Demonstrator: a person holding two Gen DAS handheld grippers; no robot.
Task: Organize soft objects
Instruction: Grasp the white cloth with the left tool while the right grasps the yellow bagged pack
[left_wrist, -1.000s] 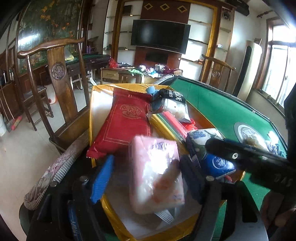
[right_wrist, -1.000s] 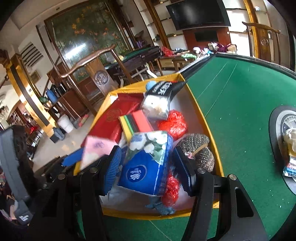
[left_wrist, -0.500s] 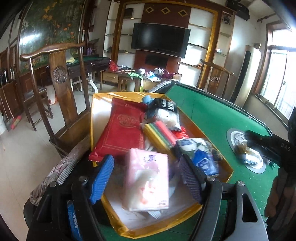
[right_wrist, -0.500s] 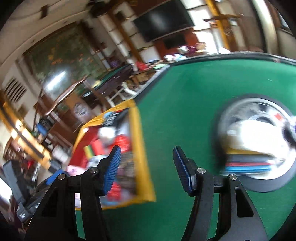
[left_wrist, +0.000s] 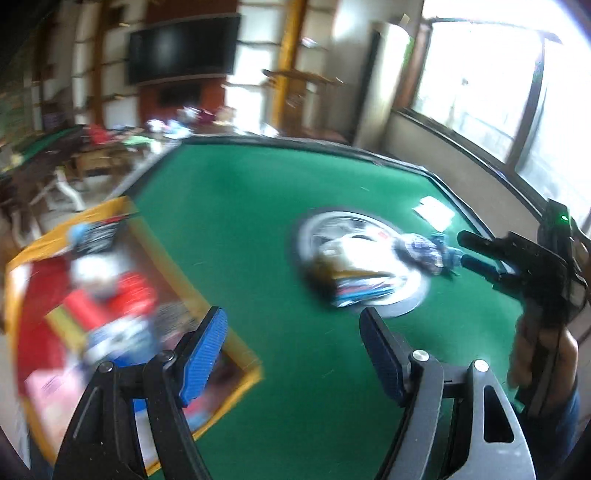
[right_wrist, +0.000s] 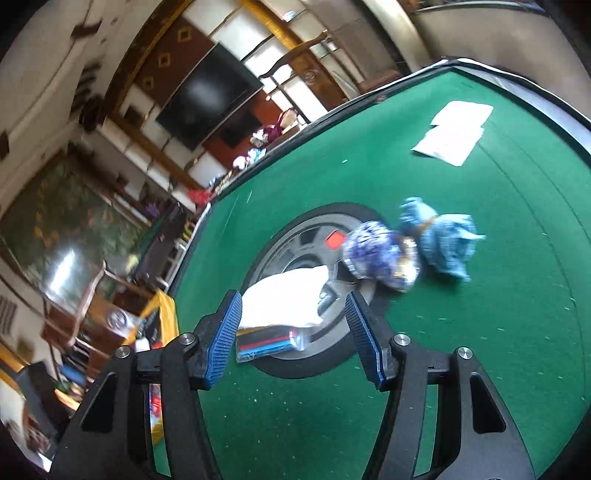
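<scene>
Looking along my empty, open right gripper (right_wrist: 293, 334), I judge it nearer than my open, empty left gripper (left_wrist: 291, 350) to the white soft pack (right_wrist: 286, 301) lying just ahead on the round centre disc (right_wrist: 295, 225) of the green table (right_wrist: 480, 332), its long side running across the fingers.

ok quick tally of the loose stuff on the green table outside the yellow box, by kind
Plastic-wrapped flat packs: 2, the white pack lying on the striped pack
Scrunched soft bundles: 2, the blue-and-white bundle and the light blue bundle
White paper sheets: 2, overlapping
Total: 6
</scene>
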